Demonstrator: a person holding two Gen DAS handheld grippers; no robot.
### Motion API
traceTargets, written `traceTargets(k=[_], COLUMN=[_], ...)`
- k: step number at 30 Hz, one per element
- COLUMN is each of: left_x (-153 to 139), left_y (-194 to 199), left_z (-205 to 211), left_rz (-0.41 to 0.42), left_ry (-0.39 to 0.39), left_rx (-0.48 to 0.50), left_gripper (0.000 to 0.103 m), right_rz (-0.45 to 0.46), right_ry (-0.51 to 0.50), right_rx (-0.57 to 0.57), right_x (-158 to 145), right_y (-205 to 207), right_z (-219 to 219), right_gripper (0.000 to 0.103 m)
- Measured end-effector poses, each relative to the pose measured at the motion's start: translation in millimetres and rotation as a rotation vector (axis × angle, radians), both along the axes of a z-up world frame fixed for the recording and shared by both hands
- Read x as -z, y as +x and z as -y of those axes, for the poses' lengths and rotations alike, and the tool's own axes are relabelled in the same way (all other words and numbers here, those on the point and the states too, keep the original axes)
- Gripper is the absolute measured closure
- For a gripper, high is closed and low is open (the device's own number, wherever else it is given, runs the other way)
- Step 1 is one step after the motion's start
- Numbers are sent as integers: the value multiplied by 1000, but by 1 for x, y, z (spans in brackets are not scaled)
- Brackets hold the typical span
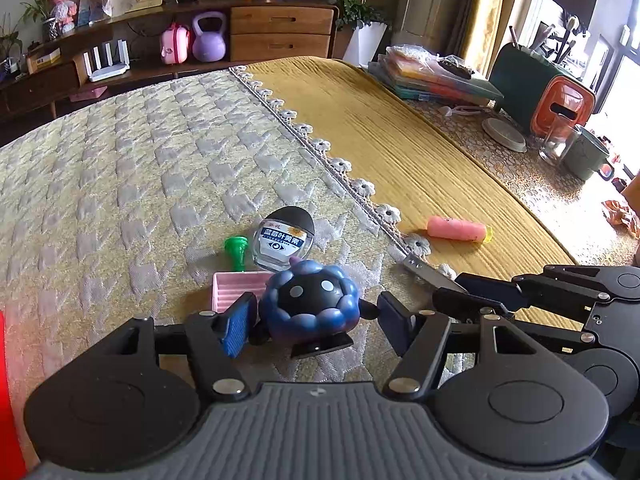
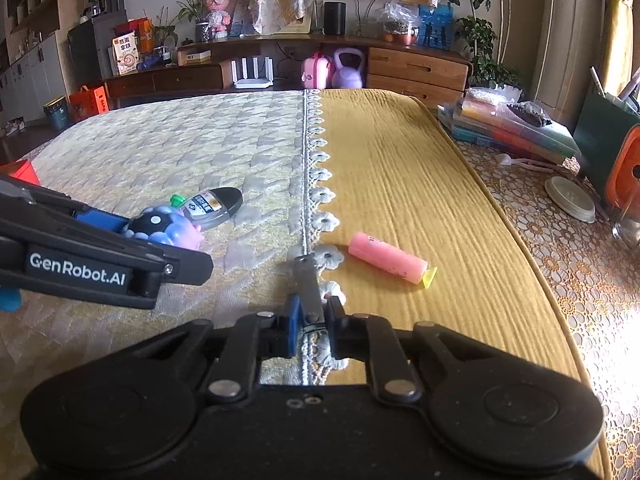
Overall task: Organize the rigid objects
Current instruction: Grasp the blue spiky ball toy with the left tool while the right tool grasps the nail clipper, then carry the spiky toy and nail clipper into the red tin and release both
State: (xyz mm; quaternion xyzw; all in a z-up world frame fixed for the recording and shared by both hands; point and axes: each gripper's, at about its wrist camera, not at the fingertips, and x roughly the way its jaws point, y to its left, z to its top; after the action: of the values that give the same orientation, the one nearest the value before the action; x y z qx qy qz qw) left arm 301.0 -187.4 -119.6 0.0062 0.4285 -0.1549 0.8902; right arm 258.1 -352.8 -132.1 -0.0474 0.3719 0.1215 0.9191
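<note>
A blue-purple round toy (image 1: 310,304) with a black dotted face stands between the fingers of my left gripper (image 1: 316,318), which is open around it; the left pad touches or nearly touches it, the right pad stands apart. The toy also shows in the right wrist view (image 2: 160,226). Behind it lie a pink ridged box (image 1: 236,290), a green small piece (image 1: 236,250) and a clear bottle with a black cap (image 1: 284,240). My right gripper (image 2: 312,322) is shut on a flat grey metal piece (image 2: 308,284) over the lace seam. A pink cylinder (image 2: 386,260) lies on the yellow cloth.
The table carries a quilted cloth (image 1: 120,180) on the left and a yellow cloth (image 1: 380,128) on the right, joined by a lace seam. At the far right stand stacked folders (image 1: 432,74), a green-orange box (image 1: 540,92), a glass and a mug. A red object (image 1: 6,392) sits at the left edge.
</note>
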Motion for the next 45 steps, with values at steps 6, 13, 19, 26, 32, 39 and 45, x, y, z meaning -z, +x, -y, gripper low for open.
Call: traceTargets(k=[6, 13, 19, 26, 32, 39, 45], left_x=[-4, -7, -11, -22, -34, -53, -69], left_y=[-3, -10, -19, -38, -57, -81, -102], left_z=[-6, -16, -28, -45, -65, -89, -114], left_rz=[-4, -21, -43, -50, -47, -32, -12], left_ry=[-10, -26, -33, -41, -48, -52, -52], left_rx=[-2, -8, -26, -36, -54, -77, -94], left_gripper=[40, 40, 40, 40, 40, 40, 40], right_rz=[-5, -20, -35, -32, -19, 3, 13], right_ry=[16, 81, 127, 173, 212, 237, 256], right_rx=[35, 60, 66, 66, 60, 31, -9], right_x=[-1, -9, -16, -30, -48, -68, -85], right_y=[-4, -16, -32, -55, -74, -96, -109], right_z=[0, -1, -7, -18, -30, -50, -72], right_gripper=[92, 92, 92, 92, 92, 92, 92])
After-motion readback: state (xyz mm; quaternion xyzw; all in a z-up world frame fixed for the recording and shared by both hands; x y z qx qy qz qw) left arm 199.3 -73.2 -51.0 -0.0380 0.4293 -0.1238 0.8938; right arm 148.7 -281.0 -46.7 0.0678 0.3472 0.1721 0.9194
